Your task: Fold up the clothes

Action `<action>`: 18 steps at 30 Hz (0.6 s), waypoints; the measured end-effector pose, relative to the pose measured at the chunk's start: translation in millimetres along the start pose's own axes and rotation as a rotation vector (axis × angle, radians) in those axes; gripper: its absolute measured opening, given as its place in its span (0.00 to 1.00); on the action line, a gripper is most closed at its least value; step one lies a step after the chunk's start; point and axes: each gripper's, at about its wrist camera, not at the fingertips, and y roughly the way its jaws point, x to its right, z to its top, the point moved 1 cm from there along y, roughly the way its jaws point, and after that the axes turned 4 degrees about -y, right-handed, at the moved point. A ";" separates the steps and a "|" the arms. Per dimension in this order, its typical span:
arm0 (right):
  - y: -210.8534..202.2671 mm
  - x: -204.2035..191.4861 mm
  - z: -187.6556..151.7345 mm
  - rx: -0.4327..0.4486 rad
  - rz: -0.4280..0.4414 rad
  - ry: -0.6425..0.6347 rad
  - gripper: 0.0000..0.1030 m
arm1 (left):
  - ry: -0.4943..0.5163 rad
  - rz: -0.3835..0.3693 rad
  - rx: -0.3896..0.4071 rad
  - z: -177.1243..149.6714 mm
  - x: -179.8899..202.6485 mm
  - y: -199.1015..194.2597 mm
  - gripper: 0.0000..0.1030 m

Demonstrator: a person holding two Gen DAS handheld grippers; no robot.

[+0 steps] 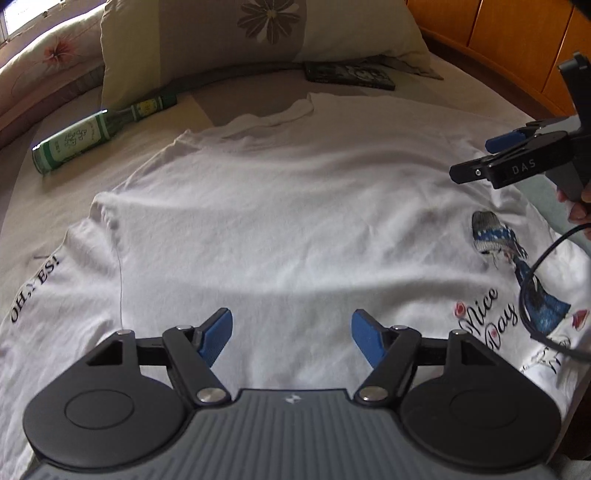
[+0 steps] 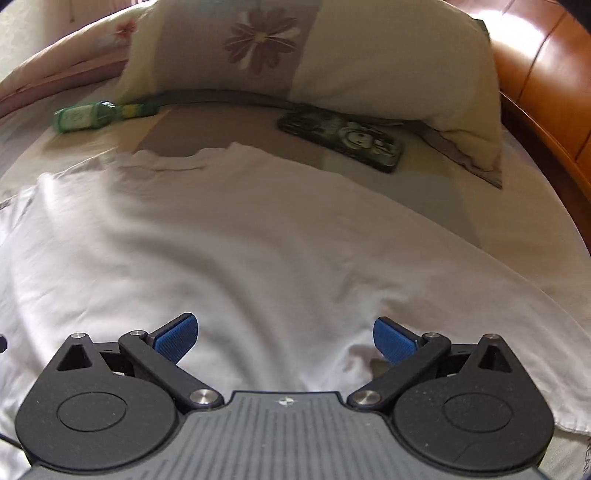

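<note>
White tee (image 1: 280,221) flat on bed (image 1: 461,99) w/ pillow (image 1: 258,33), bottle (image 1: 85,136); both tongs (image 1: 291,338) (image 2: 286,339) open, empty.

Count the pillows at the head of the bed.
2: a flower-print pillow behind the white T-shirt, and a pinkish one to its left. Others may lie out of view.
</note>
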 end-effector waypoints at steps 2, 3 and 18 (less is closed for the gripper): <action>17.0 7.0 -2.8 -0.054 -0.004 0.054 1.00 | -0.013 -0.005 -0.006 4.6 -2.4 10.2 0.69; 16.9 6.3 -9.1 -0.068 0.000 0.067 1.00 | -0.024 -0.009 -0.024 2.1 -3.2 12.8 0.69; 3.1 -40.3 15.9 0.016 0.268 -0.029 1.00 | 0.007 -0.019 -0.016 11.5 -6.7 15.1 0.69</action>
